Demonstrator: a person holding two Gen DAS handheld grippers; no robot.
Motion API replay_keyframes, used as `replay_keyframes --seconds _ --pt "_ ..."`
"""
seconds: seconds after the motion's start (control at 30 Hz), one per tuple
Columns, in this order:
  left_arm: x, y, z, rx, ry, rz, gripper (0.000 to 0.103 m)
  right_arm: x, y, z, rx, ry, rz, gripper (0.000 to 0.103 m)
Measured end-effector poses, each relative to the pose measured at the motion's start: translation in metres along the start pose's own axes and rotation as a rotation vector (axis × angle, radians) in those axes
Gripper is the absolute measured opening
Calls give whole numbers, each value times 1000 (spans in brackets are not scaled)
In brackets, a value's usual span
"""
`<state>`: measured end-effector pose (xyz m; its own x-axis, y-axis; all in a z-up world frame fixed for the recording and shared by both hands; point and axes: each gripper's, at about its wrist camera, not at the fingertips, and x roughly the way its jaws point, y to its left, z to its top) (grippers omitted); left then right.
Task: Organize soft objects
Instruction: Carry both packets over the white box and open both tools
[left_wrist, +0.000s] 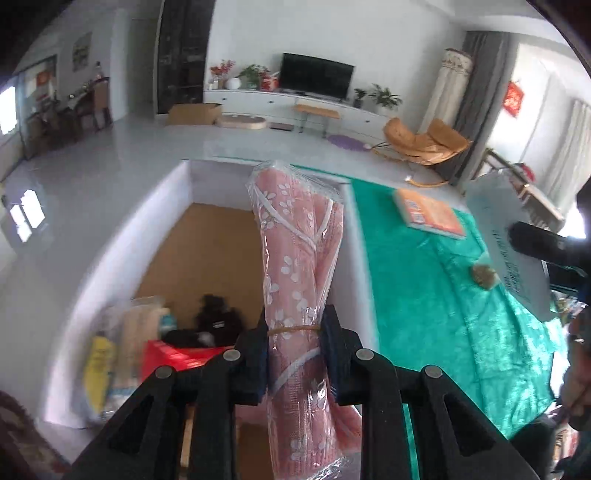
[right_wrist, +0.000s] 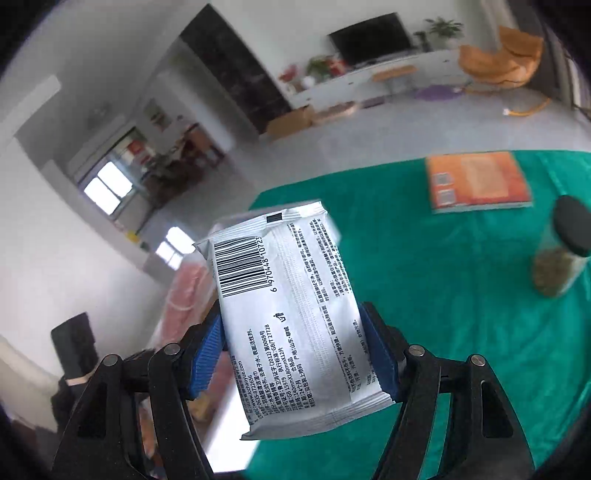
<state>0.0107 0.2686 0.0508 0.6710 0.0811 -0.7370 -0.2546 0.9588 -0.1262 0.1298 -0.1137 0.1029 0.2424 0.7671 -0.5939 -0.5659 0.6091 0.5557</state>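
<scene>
Left wrist view: my left gripper (left_wrist: 294, 354) pinches the pink roll (left_wrist: 299, 266) over the box (left_wrist: 122, 236), my right gripper (right_wrist: 295, 354) clamps the wipes pack (right_wrist: 291, 314), so I should lower both gently before releasing.

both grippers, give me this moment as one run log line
left gripper: shut on pink towel roll, over white box | right gripper: shut on white wipes pack, over green cloth

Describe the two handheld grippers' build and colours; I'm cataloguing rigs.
The left gripper and the right gripper look alike: black plastic linkage arms with triangular cut-outs and round silver pivot pins, ending in ribbed blue pads. No cables or markings show.
</scene>
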Motion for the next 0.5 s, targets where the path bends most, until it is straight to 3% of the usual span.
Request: replay_keyframes --seconds 0.07,0.13,0.2,0.27,0.4,0.5 --pt "0 31 -12 -9 21 119 33 35 39 -19 -27 63 58 74" --pt "2 53 -24 -39 43 178 49 68 65 -38 -42 131 85 76" --pt "-2 63 -33 -60 25 202 89 96 77 -55 -42 225 88 83" --pt "-13 62 -42 -51 -50 234 102 105 76 -68 -33 264 80 83" --pt "-24 52 -45 -6 -141 278 102 94 72 -73 -66 237 -5 83" --pt "-29 45 -46 -62 -149 314 102 81 81 -77 -154 188 -86 83"
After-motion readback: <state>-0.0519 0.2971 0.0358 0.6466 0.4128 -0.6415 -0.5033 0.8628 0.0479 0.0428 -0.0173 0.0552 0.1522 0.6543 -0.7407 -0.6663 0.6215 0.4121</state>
